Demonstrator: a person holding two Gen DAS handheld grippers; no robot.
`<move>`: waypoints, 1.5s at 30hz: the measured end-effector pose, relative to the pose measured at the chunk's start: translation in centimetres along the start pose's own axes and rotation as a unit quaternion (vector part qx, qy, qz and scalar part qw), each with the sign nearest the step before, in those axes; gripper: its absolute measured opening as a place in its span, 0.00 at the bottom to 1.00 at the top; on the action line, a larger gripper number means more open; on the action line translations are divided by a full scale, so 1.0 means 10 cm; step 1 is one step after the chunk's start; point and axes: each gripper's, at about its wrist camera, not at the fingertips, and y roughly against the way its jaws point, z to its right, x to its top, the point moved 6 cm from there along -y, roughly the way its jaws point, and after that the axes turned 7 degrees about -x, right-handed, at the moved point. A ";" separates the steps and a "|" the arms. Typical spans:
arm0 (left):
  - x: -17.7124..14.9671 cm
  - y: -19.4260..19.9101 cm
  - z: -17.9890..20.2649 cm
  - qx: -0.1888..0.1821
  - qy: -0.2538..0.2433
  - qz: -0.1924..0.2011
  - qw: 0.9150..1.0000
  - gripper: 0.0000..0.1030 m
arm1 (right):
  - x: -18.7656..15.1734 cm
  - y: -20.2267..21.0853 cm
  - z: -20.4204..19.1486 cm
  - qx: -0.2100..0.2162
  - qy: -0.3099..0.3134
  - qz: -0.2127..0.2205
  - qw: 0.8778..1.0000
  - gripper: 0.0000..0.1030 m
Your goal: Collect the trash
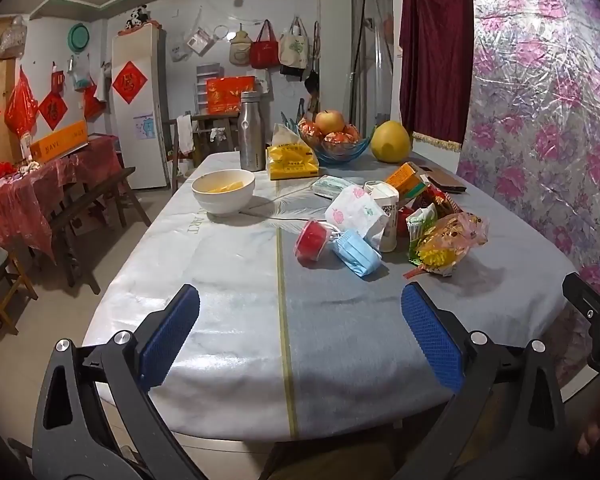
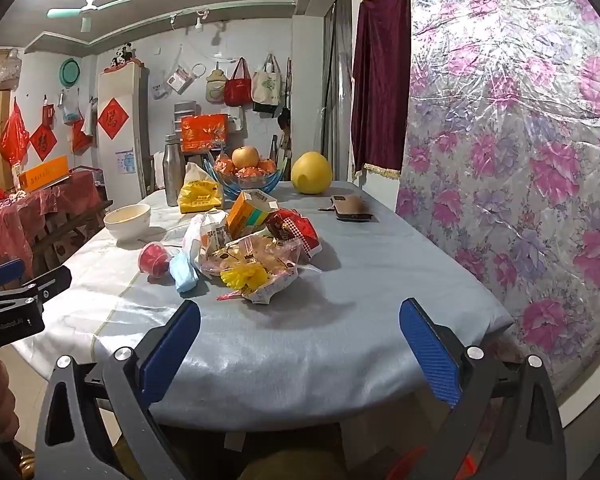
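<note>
Left wrist view.
- Left gripper (image 1: 300,328): blue pads spread wide, nothing between them, poised over the near end of the table (image 1: 228,280).
- Trash heap (image 1: 392,224): right of the table's centre seam, well ahead of the gripper. It holds a red cup (image 1: 313,240) on its side, a blue face mask (image 1: 356,253) touching it, a white paper bag (image 1: 354,209), a clear snack wrapper (image 1: 450,242) and an orange carton (image 1: 405,178).
- Other items, likely not trash: white bowl (image 1: 223,191), steel flask (image 1: 250,132), yellow tissue pack (image 1: 292,158), fruit bowl (image 1: 340,140), pomelo (image 1: 392,142), phone (image 1: 446,183).
- Part of the right gripper shows at the right edge.

Right wrist view.
- Right gripper (image 2: 300,344): pads likewise wide apart and empty, over the table's near edge.
- Same heap, here just ahead and slightly left; a red packet (image 2: 300,230) sits at its back.

Progress, as a judgement: collection appears not yet begun. Nothing is gripped, and the whole heap lies on the table.

Hidden or unclear: no bin or bag for the trash appears in either view. Items buried in the heap cannot be counted. Package labels are unreadable. The bowl's contents are unclear.
</note>
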 end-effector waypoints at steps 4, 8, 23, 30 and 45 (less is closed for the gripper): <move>-0.04 0.04 0.00 -0.004 -0.002 0.002 1.000 0.94 | 0.00 0.00 -0.01 0.002 -0.001 0.000 1.000 0.95; -0.03 0.02 0.05 -0.003 -0.004 0.000 1.000 0.94 | 0.00 0.02 -0.02 0.002 0.000 0.002 1.000 0.95; -0.02 0.00 0.03 -0.005 0.000 -0.001 1.000 0.94 | 0.02 0.06 -0.02 0.002 -0.001 0.007 1.000 0.95; -0.02 -0.01 0.03 -0.007 0.001 -0.002 1.000 0.94 | 0.01 0.06 -0.03 0.002 0.000 0.007 1.000 0.95; -0.11 -0.10 0.01 -0.021 0.027 -0.049 0.998 0.94 | -0.01 0.03 -0.06 0.004 0.005 0.002 1.000 0.95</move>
